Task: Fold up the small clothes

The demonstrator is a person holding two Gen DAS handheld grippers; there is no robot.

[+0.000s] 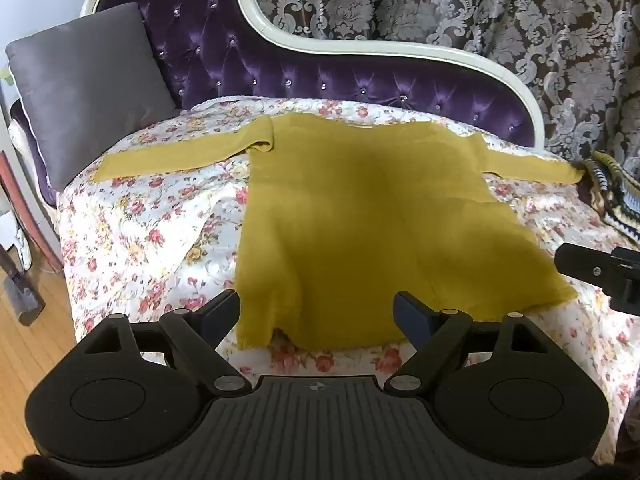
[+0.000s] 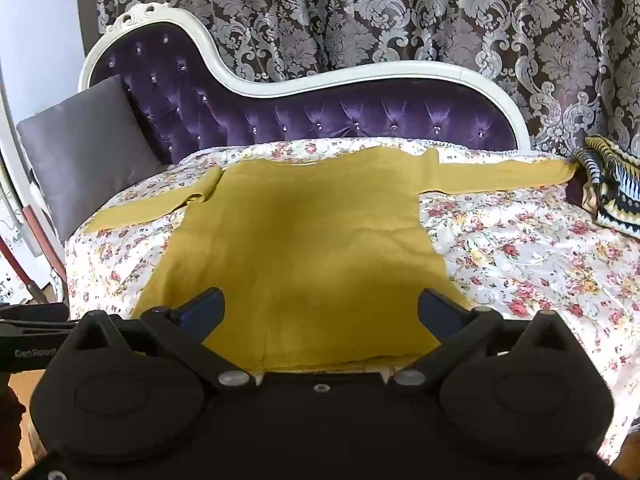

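Observation:
A mustard-yellow long-sleeved sweater (image 1: 360,216) lies flat on the floral sheet (image 1: 152,240), both sleeves spread out to the sides, hem toward me. My left gripper (image 1: 318,312) is open and empty, hovering over the hem's left part. My right gripper (image 2: 320,308) is open and empty, just above the hem's right part of the sweater (image 2: 304,240). The right gripper also shows at the right edge of the left wrist view (image 1: 600,272). The left sleeve (image 1: 180,156) has a small fold at the shoulder.
The sheet covers a purple tufted chaise with a white frame (image 1: 360,44). A grey cushion (image 1: 88,88) leans at the left end. A striped knitted item (image 2: 612,184) lies at the right end. Wooden floor (image 1: 24,344) is at the left. Patterned curtain (image 2: 360,12) hangs behind.

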